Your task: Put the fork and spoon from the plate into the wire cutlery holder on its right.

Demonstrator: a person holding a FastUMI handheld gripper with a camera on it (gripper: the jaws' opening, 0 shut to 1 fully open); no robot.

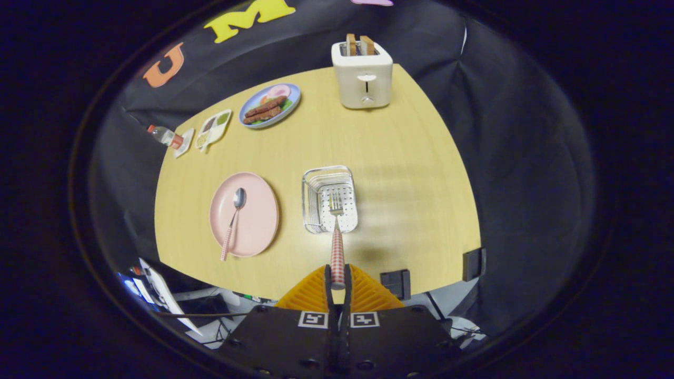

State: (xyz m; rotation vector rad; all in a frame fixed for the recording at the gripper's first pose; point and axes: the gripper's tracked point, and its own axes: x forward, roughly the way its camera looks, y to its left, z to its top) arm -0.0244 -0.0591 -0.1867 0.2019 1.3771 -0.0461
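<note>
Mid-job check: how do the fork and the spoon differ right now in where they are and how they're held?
The fork is clamped at its handle end between the gripper fingers, tines forward over the wire cutlery holder; the spoon lies free on the pink plate, left of the holder. The fork points straight ahead of the fingers; the spoon lies slightly slanted, bowl away. Both have red-and-white checked handles.

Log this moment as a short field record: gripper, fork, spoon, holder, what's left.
gripper: hand-held gripper shut on the fork's checked handle
fork: fork held, tines pointing into the holder's opening
spoon: spoon lying on the pink plate
holder: wire cutlery holder right of the plate, on the table
left: release fork, then move spoon
</note>
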